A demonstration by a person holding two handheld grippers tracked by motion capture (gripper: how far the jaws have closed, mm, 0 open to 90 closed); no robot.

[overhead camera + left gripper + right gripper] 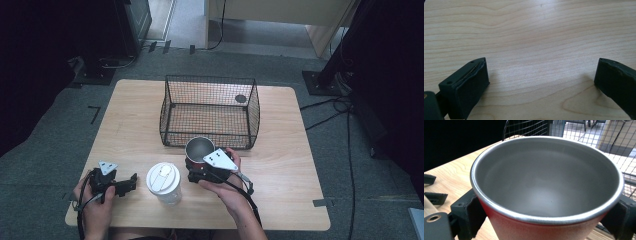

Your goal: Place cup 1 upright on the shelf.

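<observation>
Red metal cup with a steel-grey inside (544,185) sits upright, pinched in the right gripper (212,167), just in front of the black wire basket (172,107), so it goes forward.

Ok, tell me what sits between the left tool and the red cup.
In the high view, a white lidded cup stands on the table between the left tool and the red cup, which the right tool grips.
</observation>
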